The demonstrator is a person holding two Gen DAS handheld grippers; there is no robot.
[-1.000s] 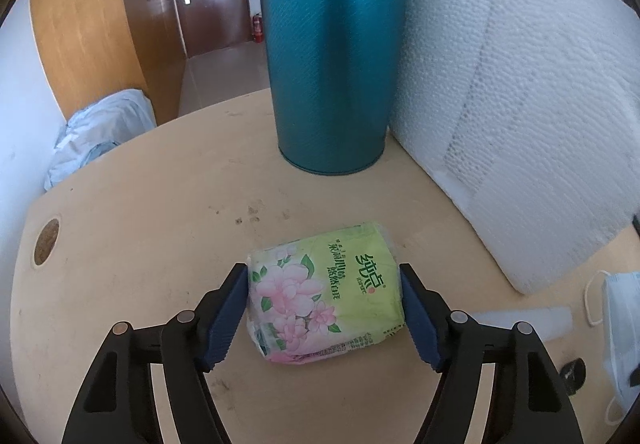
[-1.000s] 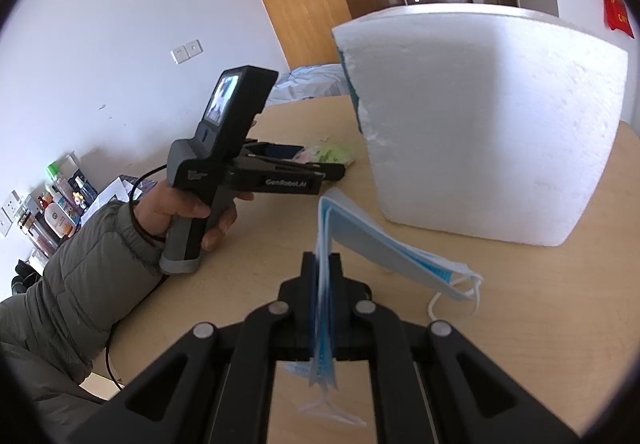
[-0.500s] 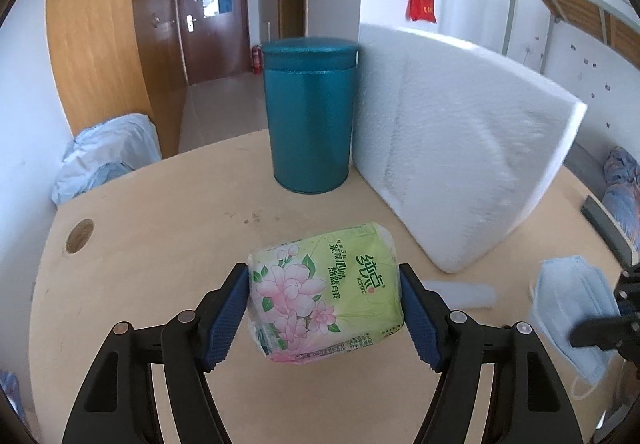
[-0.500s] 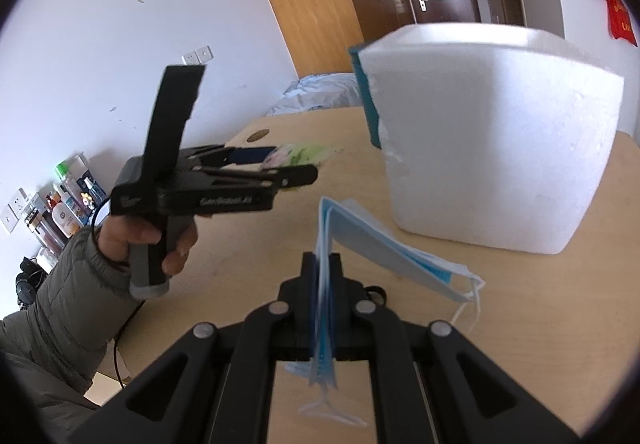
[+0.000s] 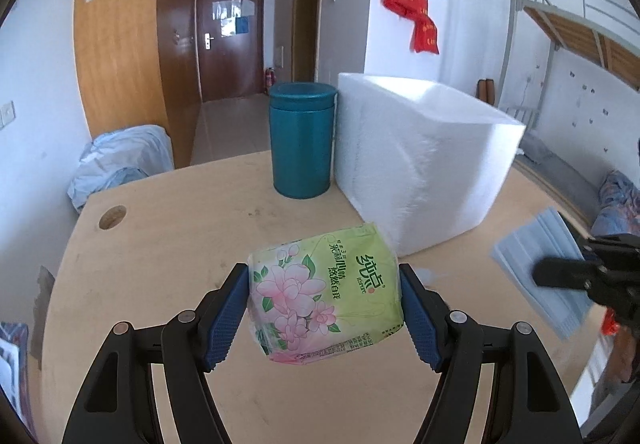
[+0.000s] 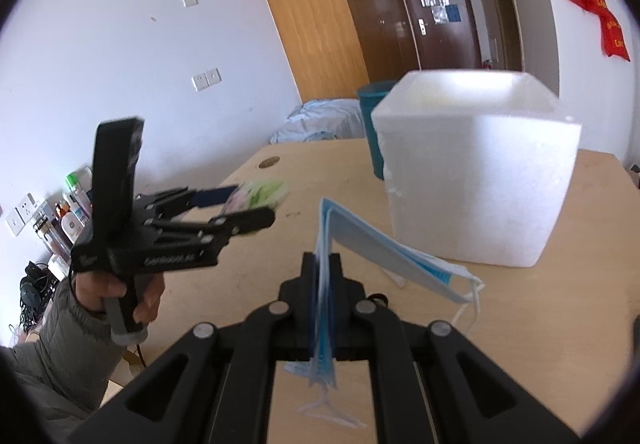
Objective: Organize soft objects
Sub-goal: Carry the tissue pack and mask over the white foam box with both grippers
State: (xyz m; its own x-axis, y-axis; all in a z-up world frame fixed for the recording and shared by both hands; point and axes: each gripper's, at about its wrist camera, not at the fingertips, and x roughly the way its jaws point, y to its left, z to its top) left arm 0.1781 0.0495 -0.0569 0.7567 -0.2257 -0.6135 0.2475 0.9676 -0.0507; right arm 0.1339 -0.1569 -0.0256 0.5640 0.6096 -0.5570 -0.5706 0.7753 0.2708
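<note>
Above a wooden table, the left gripper clamps a green floral tissue pack between its blue pads while the right gripper pinches blue face masks. An open white foam box stands ahead, a teal canister just beside it.

A dormitory room: a metal bunk bed stands right of the brown door (toiletries shelved opposite).

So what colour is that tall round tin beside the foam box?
Teal tall round tin, lid included; the left wrist view shows it best.
</note>
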